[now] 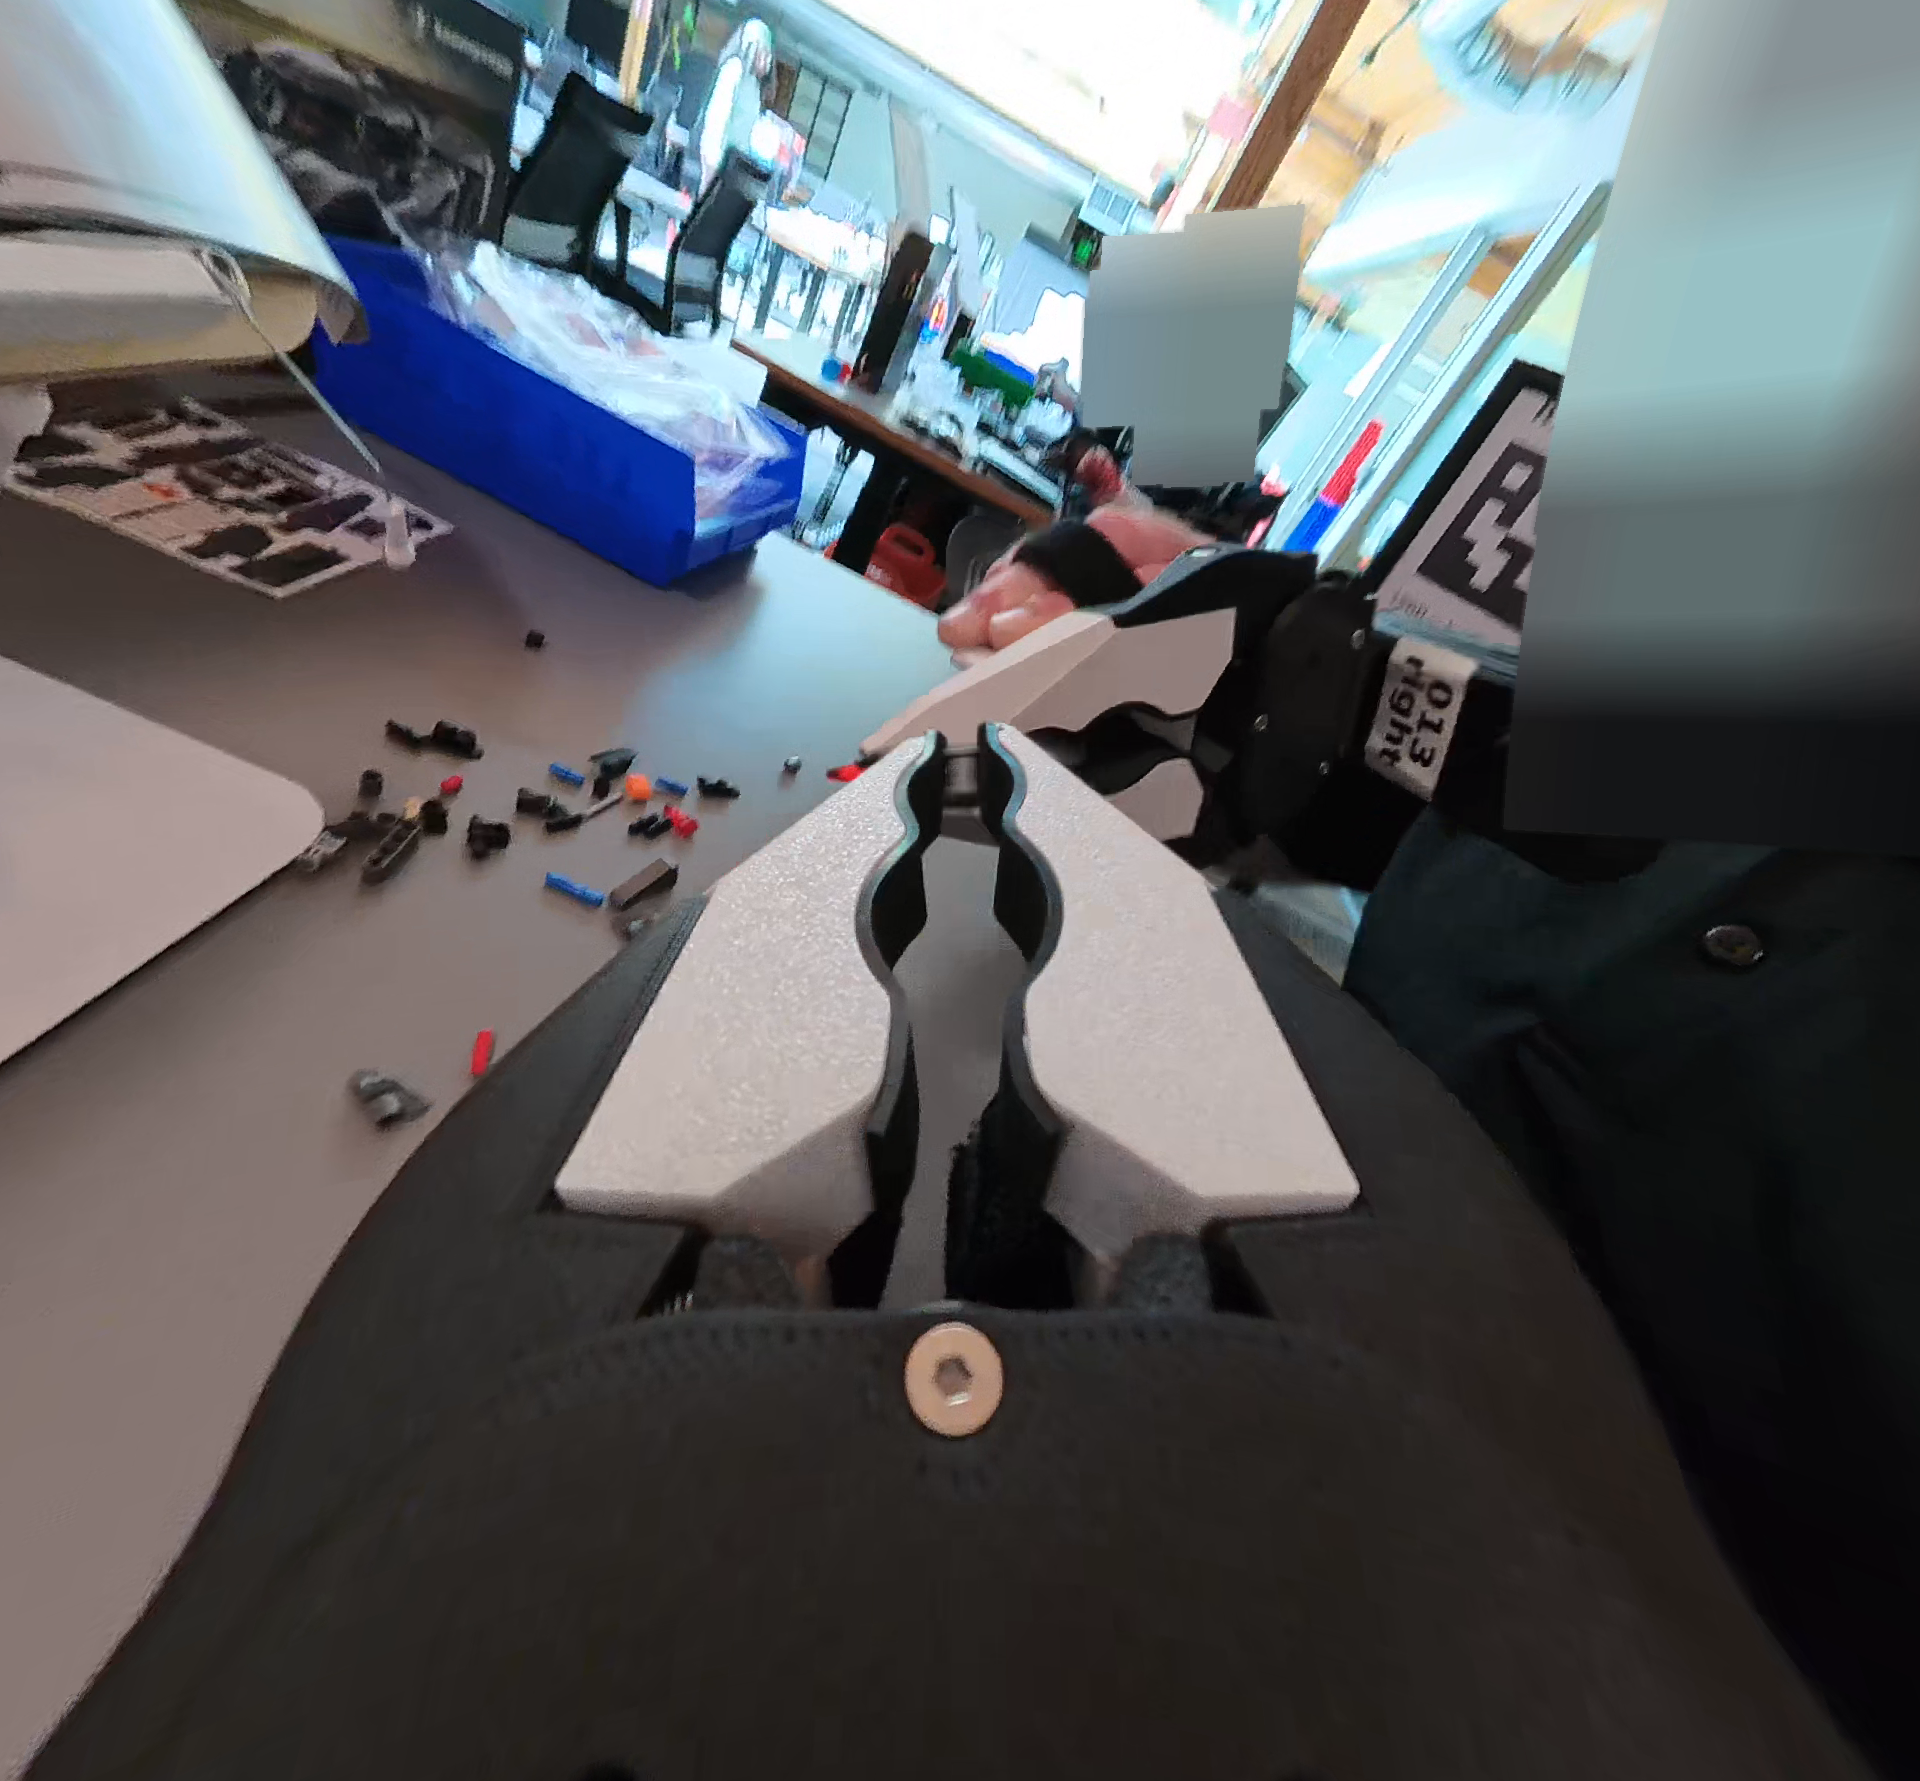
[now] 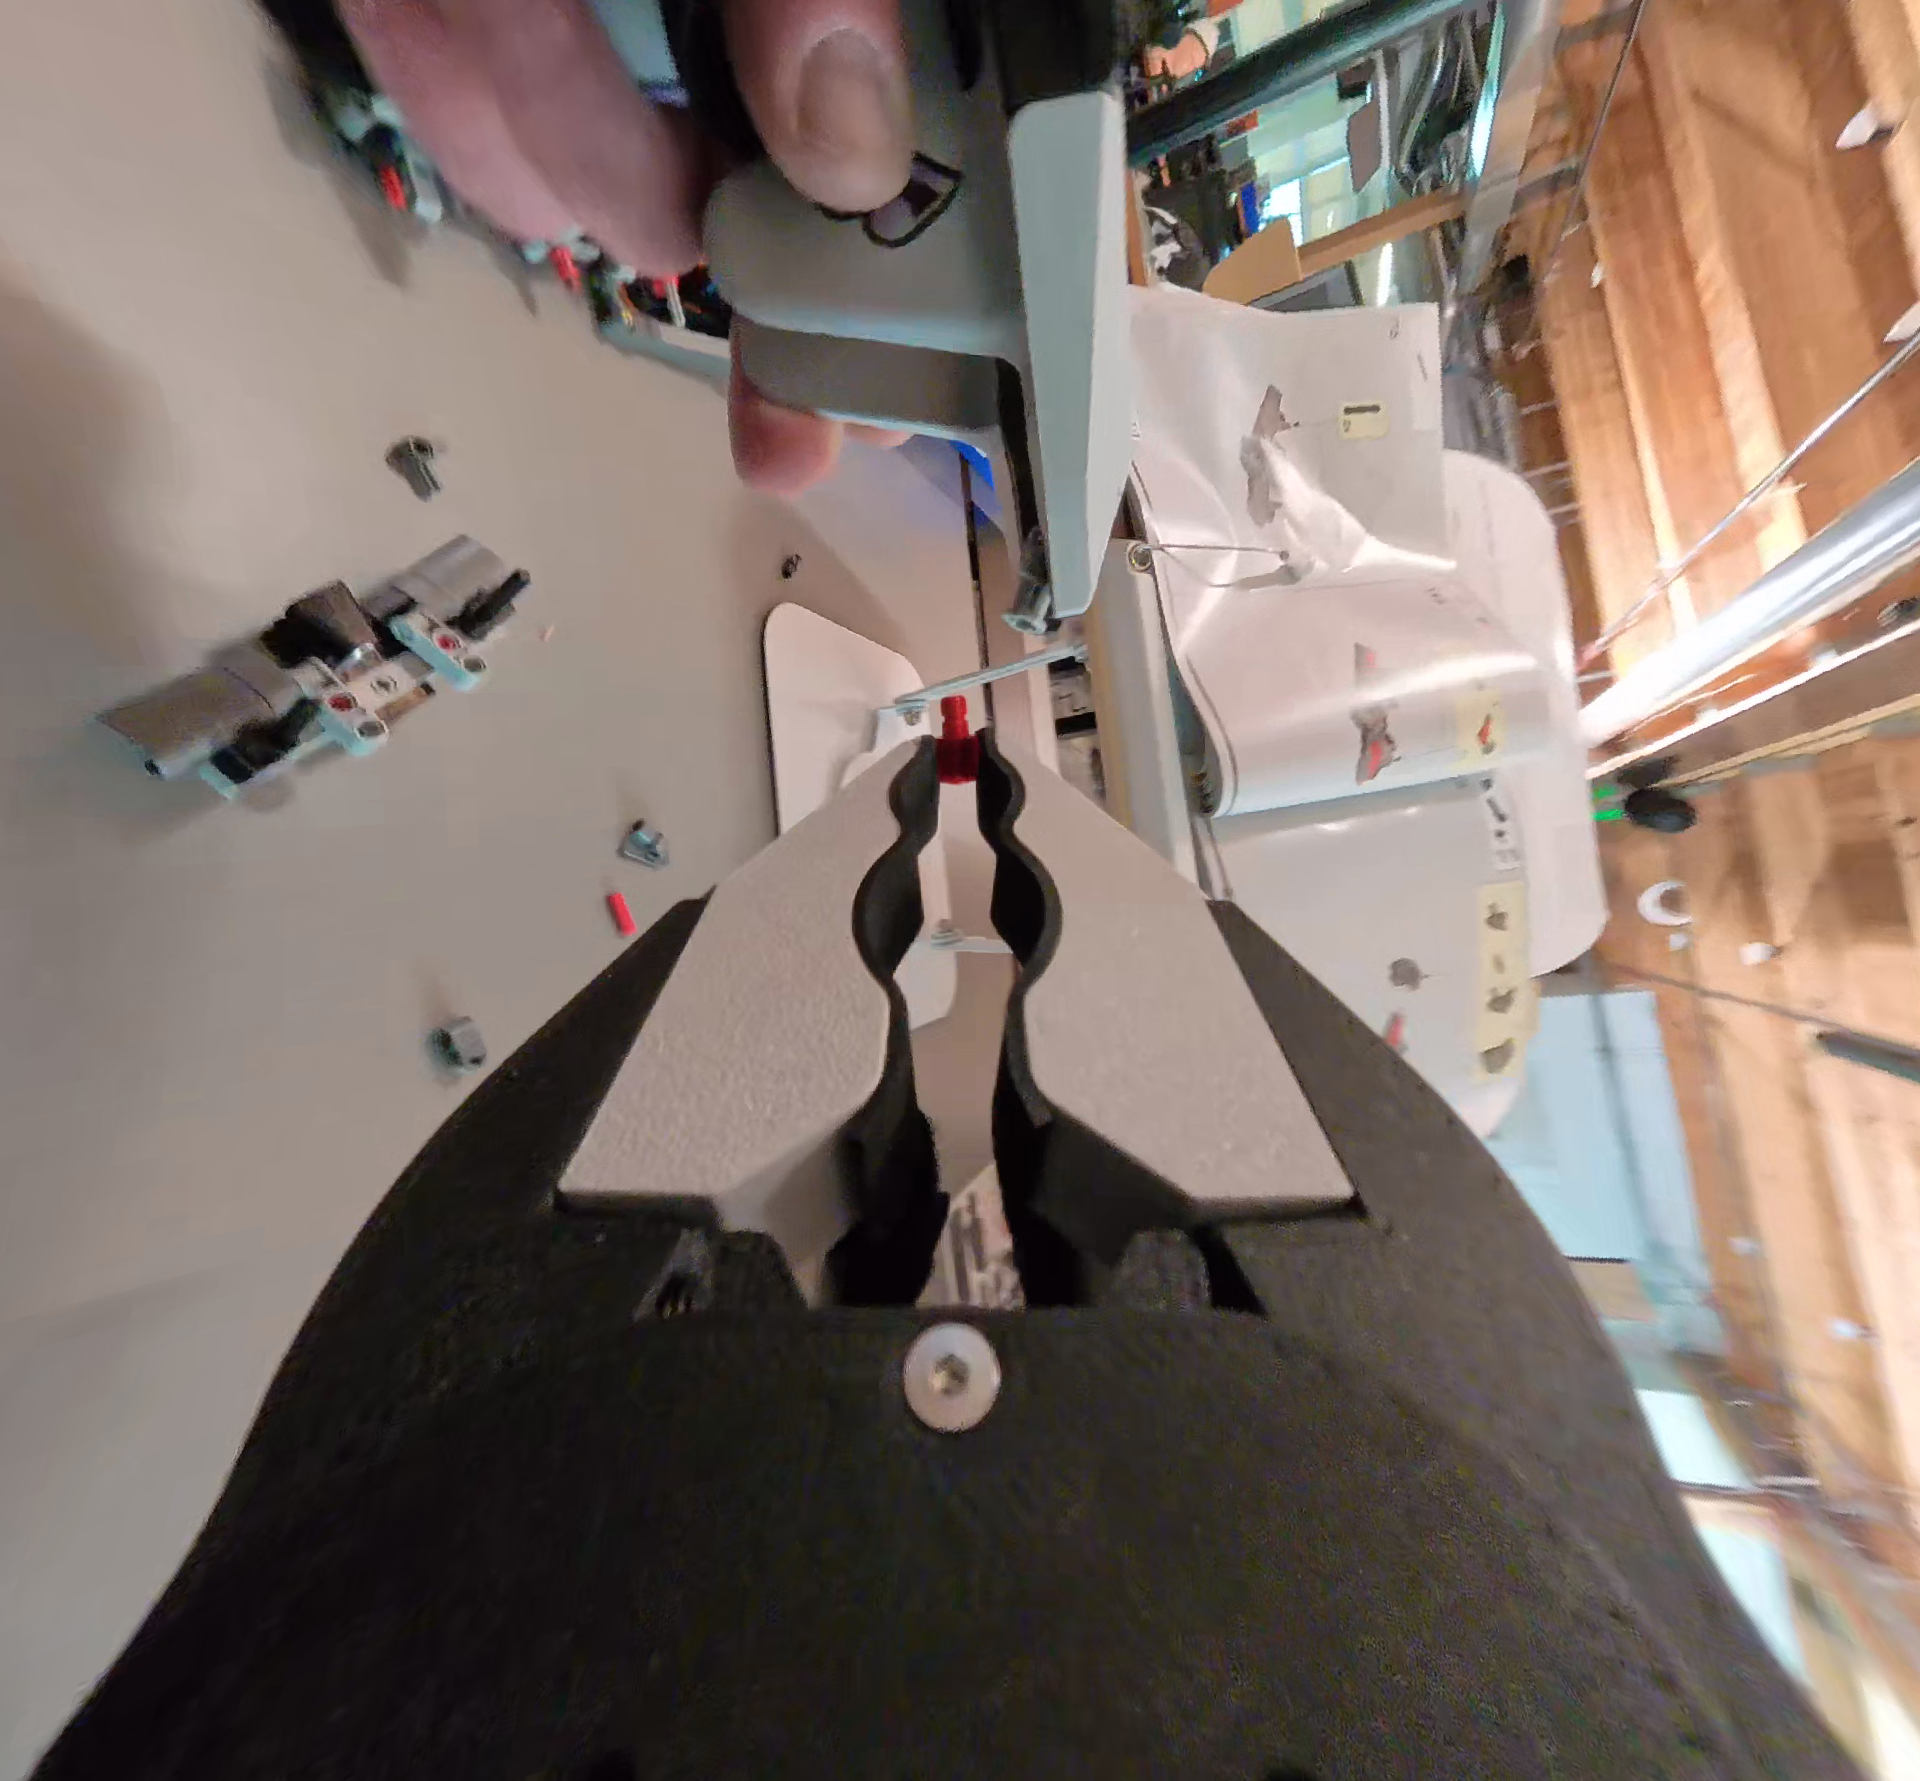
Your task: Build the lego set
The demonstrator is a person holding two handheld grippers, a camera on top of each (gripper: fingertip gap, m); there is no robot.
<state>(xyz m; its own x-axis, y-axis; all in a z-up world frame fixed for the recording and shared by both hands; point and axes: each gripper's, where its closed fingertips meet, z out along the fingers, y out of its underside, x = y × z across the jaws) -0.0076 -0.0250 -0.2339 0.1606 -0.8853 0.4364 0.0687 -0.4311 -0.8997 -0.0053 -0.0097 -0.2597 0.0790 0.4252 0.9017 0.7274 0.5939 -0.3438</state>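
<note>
My right gripper (image 2: 956,760) is shut on a small red pin (image 2: 952,744) that sticks out past its tips. My left gripper (image 1: 963,760) is shut on a small grey connector (image 1: 961,781). That connector also shows in the right wrist view (image 2: 1029,597), at the left gripper's tips. The two grippers are close together above the table. The right gripper's tip (image 1: 883,744) with the red pin (image 1: 847,772) lies just left of my left fingertips. A partly built grey and black assembly (image 2: 312,671) lies on the table.
Several loose black, blue and red pieces (image 1: 540,817) are scattered on the grey table (image 1: 675,609). An open instruction booklet (image 2: 1351,651) rests on a white stand (image 1: 125,848). A blue bin of plastic bags (image 1: 540,443) and a sticker sheet (image 1: 208,505) lie behind.
</note>
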